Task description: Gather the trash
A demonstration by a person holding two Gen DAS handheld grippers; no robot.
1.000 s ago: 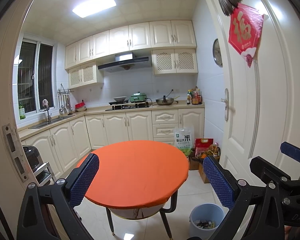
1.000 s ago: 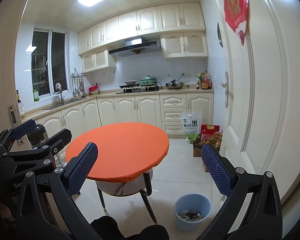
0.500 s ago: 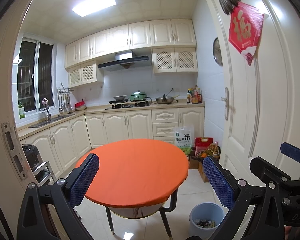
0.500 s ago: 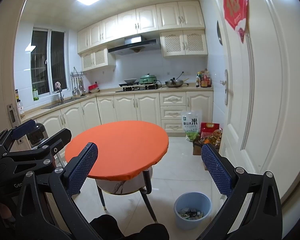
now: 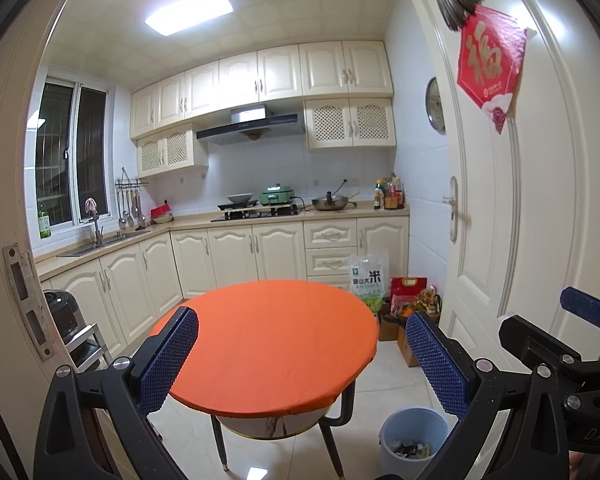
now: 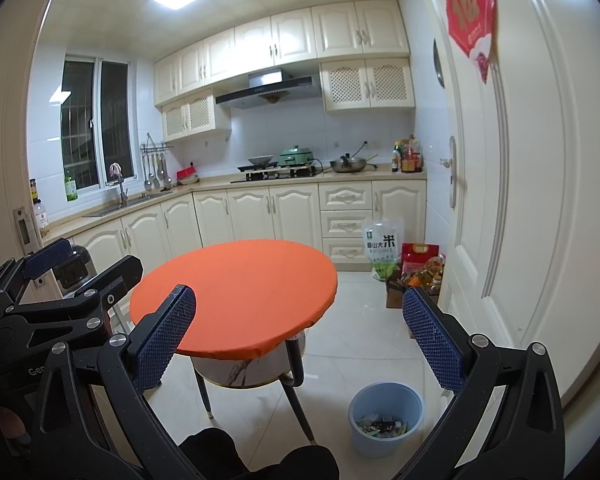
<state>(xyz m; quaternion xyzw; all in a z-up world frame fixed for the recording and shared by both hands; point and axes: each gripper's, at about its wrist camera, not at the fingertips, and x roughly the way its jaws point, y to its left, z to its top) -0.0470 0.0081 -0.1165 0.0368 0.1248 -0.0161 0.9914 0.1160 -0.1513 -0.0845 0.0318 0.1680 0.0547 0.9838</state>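
I hold two black two-finger grippers with blue textured pads, side by side in a cream-coloured kitchen doorway. My left gripper has its jaws spread wide with nothing between them. My right gripper is the same, jaws wide apart and empty. Ahead stands a round table with a bare orange cloth top on dark metal legs. On the pale tiled floor, just right of the table's legs, sits a light blue round plastic waste bin; small scraps of mixed trash lie in its bottom. A white panelled door stands to the right, bearing a red paper diamond with a gold character. Beyond the table, a white rice bag leans against the cream base cabinets.
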